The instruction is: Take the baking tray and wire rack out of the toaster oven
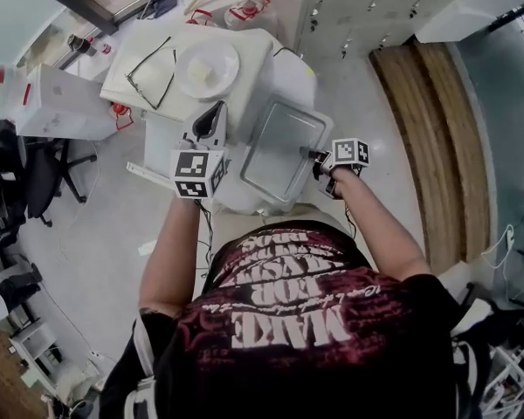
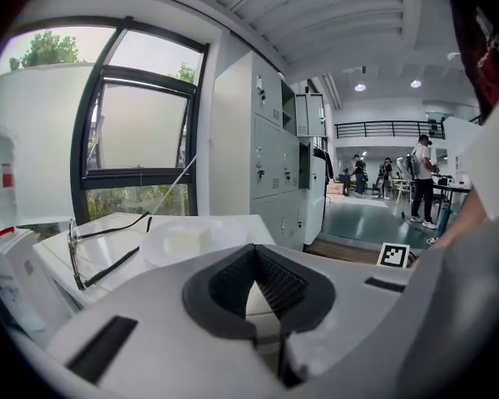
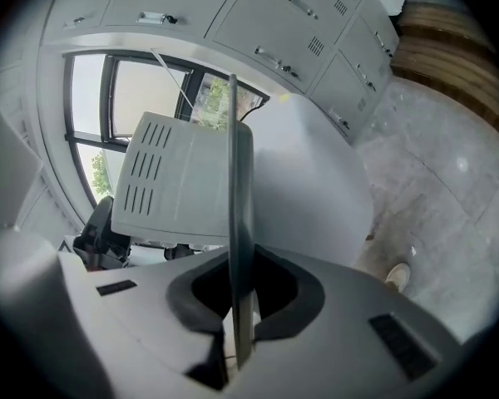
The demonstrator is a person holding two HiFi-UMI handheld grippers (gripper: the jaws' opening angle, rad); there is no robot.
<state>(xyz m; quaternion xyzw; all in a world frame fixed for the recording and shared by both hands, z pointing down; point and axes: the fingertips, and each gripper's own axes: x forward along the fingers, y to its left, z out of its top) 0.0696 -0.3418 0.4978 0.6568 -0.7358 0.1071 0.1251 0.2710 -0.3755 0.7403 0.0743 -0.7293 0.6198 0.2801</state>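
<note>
White left gripper [image 1: 210, 127] hovers with its jaws together and nothing between them, just left of the baking tray [image 1: 279, 151]. The tray's right rim stands edge-on between the right gripper's [image 1: 320, 161] pads, clamped tight.

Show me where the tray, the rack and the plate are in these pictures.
tray [image 1: 282, 151]: head view, its flat bottom.
rack [image 1: 148, 58]: head view, an outer wire.
plate [image 1: 228, 59]: head view, bare right part.
</note>
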